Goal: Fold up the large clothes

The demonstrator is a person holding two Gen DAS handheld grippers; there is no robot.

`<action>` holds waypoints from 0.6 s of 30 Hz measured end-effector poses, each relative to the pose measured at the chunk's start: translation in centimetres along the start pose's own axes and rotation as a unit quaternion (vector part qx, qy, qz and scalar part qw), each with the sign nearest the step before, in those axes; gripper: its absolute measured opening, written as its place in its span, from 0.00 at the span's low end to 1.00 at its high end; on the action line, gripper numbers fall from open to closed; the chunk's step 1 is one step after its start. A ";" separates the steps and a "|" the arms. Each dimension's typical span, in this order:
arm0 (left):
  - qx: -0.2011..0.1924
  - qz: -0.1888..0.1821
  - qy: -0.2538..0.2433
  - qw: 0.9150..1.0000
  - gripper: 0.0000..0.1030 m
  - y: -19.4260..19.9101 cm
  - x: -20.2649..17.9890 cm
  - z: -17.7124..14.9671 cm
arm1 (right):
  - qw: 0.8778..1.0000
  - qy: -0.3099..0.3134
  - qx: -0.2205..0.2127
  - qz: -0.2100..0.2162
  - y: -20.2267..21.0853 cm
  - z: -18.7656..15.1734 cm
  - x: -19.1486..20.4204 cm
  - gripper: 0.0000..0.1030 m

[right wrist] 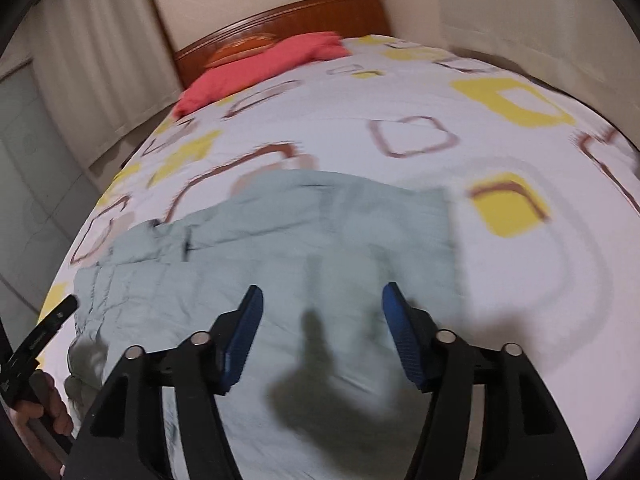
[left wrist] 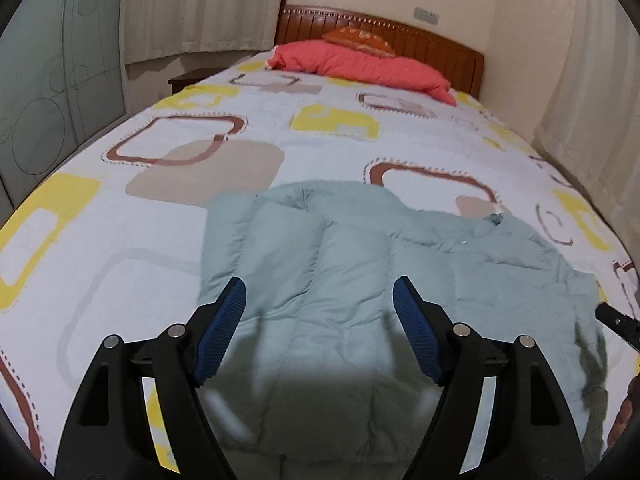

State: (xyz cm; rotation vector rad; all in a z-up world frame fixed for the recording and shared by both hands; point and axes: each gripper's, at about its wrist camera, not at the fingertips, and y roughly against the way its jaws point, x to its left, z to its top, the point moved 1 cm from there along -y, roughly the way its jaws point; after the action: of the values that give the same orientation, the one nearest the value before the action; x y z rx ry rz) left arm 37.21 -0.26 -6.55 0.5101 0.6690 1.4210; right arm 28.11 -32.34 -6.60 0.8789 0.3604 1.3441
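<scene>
A pale green quilted jacket [left wrist: 360, 272] lies flat on the bed, its collar toward the right in the left wrist view. It also shows in the right wrist view [right wrist: 280, 248], collar toward the left. My left gripper [left wrist: 320, 300] is open and empty, held above the jacket's near part. My right gripper [right wrist: 322, 304] is open and empty above the jacket too. The right gripper's tip shows at the right edge of the left wrist view [left wrist: 616, 318]. The left gripper and the hand holding it show at the lower left of the right wrist view [right wrist: 40, 340].
The bed [left wrist: 100, 220] has a white cover with yellow and brown squares. A red folded quilt [left wrist: 360, 64] and an orange pillow [left wrist: 360, 38] lie at the wooden headboard [left wrist: 440, 40]. Curtains and walls stand on both sides. A dark nightstand [left wrist: 188, 78] is at the far left.
</scene>
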 end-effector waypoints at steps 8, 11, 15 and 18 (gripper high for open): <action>0.051 0.011 -0.009 0.999 0.74 -4.3 -0.3 -1.7 | 0.997 0.056 0.036 -0.031 -6.5 -1.1 1.9 0.55; 0.039 -0.005 0.009 0.999 0.73 -2.2 0.2 -1.7 | 0.998 0.048 0.027 -0.025 -4.1 -0.8 2.0 0.55; 0.031 0.015 0.032 0.999 0.73 -1.2 2.3 -3.0 | 0.998 0.050 0.019 -0.044 -2.5 -2.2 1.5 0.55; 0.059 0.006 0.043 0.997 0.74 -3.0 3.4 -3.7 | 0.996 0.064 0.036 -0.043 -4.6 -3.5 0.9 0.57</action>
State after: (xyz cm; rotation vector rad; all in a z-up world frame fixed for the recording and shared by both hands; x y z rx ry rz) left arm 36.85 2.56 -11.66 0.5483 0.8233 1.4258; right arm 29.12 -30.24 -11.93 0.8295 0.5417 1.3177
